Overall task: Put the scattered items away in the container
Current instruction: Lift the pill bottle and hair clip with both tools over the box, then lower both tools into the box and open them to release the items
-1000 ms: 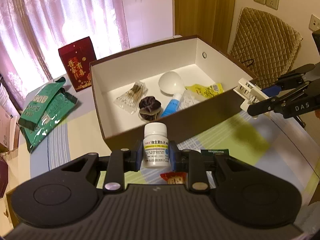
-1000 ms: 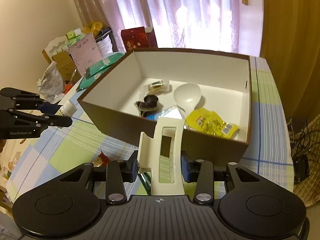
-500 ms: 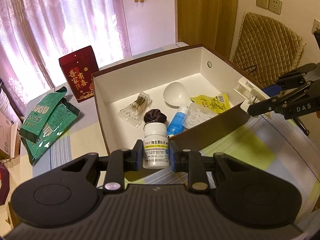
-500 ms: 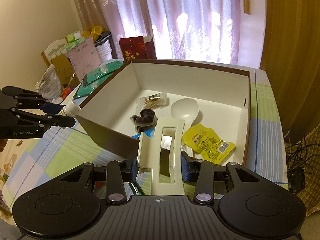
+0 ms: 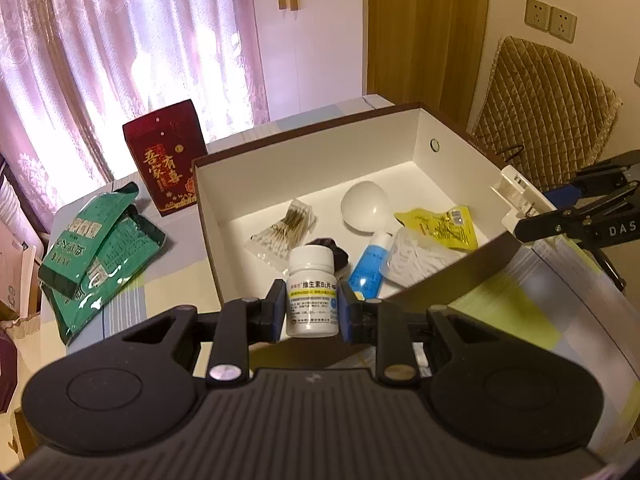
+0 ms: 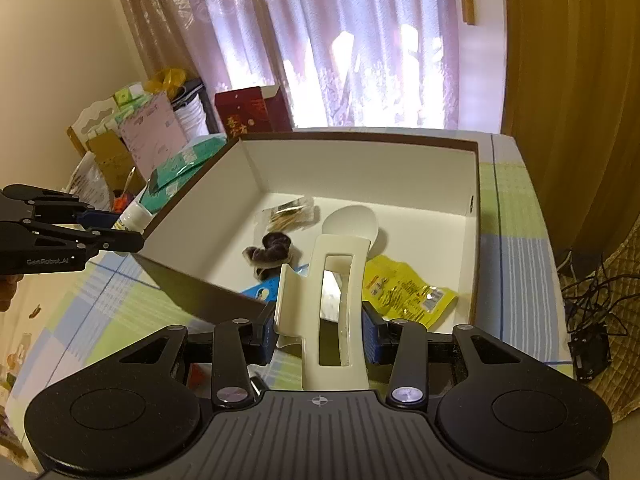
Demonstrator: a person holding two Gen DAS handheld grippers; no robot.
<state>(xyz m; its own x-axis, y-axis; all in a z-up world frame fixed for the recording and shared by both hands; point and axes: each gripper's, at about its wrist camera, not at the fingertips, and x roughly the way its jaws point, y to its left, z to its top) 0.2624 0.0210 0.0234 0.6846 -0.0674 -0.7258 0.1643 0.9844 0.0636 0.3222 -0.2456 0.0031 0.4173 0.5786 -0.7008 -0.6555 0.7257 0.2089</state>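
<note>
**Both grippers loaded at the near edge of the box**

Nearest in the left wrist view, the left gripper is clamped on a small white pill bottle. The bottle stands upright between the pads, cap up, its long axis vertical and its label facing the camera. It sits at the near wall of the open box, with the box floor showing behind its cap.

Nearest in the right wrist view, the right gripper is closed on a cream hair claw clip. The fingers stand partly apart, each pad pressed against a side of the clip. The clip's long axis runs away from the camera, its far end reaching over the near wall of the box.

Farther in, the box holds a blue tube, a dark scrunchie, a bag of cotton swabs, a white spoon and a yellow packet.

Only the left view shows the green pouches in full, beside the box on the checked tablecloth, and a quilted chair back. Only the right view shows the cluttered shelf and floor cables. A red carton stands beyond the box in both.
</note>
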